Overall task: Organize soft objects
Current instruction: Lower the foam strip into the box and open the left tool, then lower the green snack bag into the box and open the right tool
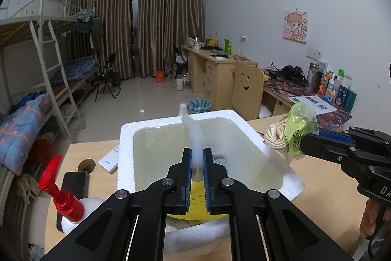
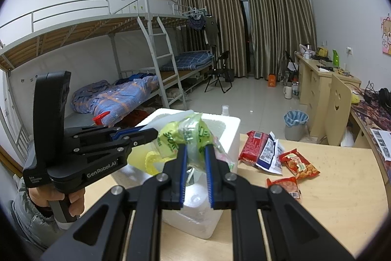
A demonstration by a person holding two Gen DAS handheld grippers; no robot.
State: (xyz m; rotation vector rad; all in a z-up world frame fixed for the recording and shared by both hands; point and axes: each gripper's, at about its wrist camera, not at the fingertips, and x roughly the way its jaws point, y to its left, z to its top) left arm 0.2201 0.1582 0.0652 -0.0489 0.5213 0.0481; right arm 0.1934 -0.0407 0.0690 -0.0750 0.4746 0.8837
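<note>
- Near the bench's left edge stand a white pump bottle with a red head (image 1: 64,199) and a dark phone (image 1: 74,184), both apart from the work.
- At the bench's middle, the left tool (image 1: 195,164) is clenched on a pale, translucent soft tube (image 1: 194,136), held over the open white foam box (image 1: 246,121) – this looks like the placing step.
- Next move, as I judge it: lower the tube into the box, then let go.
- Just right of the box, the right tool (image 2: 195,151) is clamped on a green plastic bag (image 2: 190,131) with cream fabric showing – waiting its turn, I think.
- Toward the bench's right side, snack packets (image 2: 271,155) lie loose.
- Hard to tell: what the yellow thing (image 1: 198,197) under the left tool is, and the box's inside is mostly blocked from the right wrist view.
</note>
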